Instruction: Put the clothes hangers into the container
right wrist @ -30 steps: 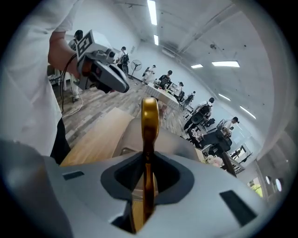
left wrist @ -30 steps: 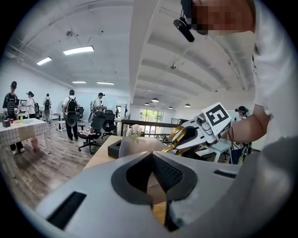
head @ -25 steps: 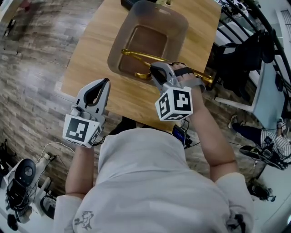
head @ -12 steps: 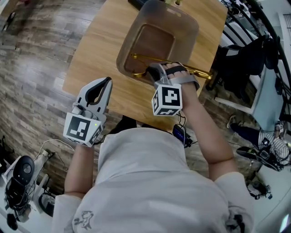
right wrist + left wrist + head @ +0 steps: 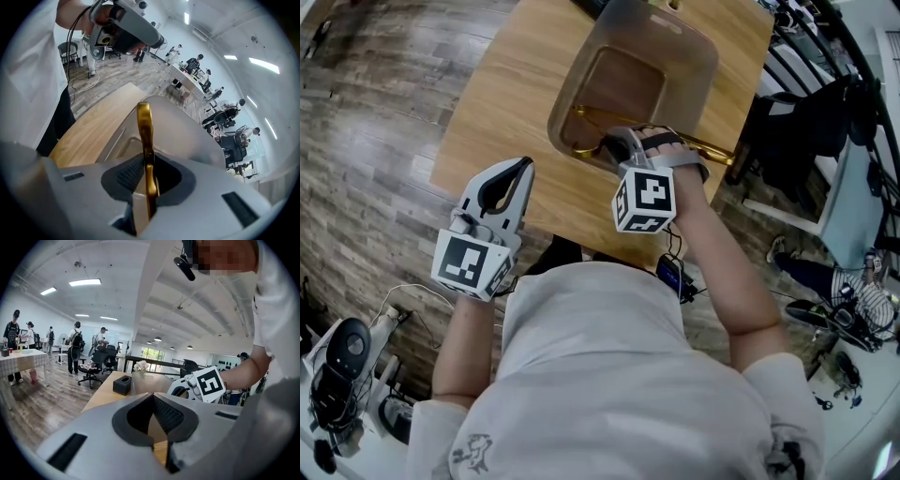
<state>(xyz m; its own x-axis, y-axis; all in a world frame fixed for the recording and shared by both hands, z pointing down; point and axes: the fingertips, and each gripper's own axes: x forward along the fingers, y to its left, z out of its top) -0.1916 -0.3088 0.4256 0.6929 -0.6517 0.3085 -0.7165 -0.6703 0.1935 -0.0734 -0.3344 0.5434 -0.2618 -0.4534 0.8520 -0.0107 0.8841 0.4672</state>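
right gripper (image 5: 626,148) is clamped on the gold hanger (image 5: 144,126) at the near rim of the container (image 5: 698,56). the hanger's end overhangs the right wall. left gripper (image 5: 517,171), jaws together and empty, hovers over the table (image 5: 502,94) edge.

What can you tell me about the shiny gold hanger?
The gold hanger looks like smooth, shiny metal, thin and curved. The right tongs pinch it, and in the right gripper view it stands edge-on, sticking out past them. One end reaches down inside the see-through plastic container on the wooden table. The other end pokes out over the container's rim on the right. I can't tell if it touches the bottom.
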